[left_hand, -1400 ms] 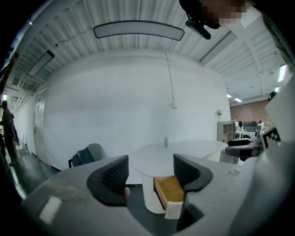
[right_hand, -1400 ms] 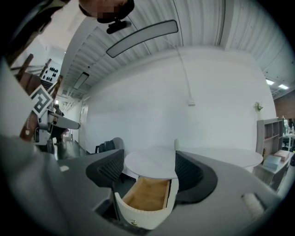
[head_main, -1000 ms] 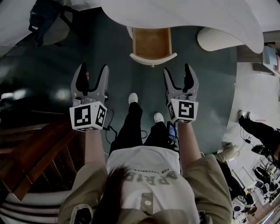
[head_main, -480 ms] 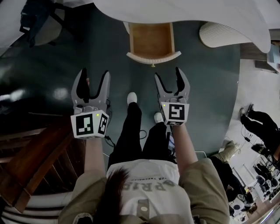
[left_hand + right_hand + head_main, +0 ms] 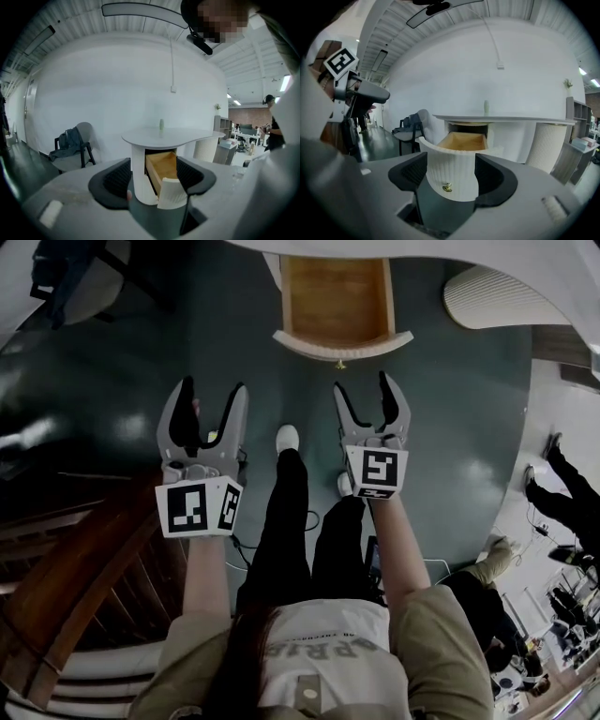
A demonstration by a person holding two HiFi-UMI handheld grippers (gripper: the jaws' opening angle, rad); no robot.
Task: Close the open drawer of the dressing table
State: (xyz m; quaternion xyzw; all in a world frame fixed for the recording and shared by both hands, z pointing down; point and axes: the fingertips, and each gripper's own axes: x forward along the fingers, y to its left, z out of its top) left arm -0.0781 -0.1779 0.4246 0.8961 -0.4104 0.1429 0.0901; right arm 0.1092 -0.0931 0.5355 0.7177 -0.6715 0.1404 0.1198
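The left gripper (image 5: pixel 212 388) and right gripper (image 5: pixel 364 388) stood wide open and empty, short of the open drawer (image 5: pixel 339 306), where an off-centre push risked skewing and jamming it.

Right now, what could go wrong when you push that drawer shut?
The right gripper is open and lined up with the small knob on the drawer; a jaw could snag it. Pushing the curved front off-centre might jam the drawer crooked. A hard shove could wobble the little thing standing on the table top.
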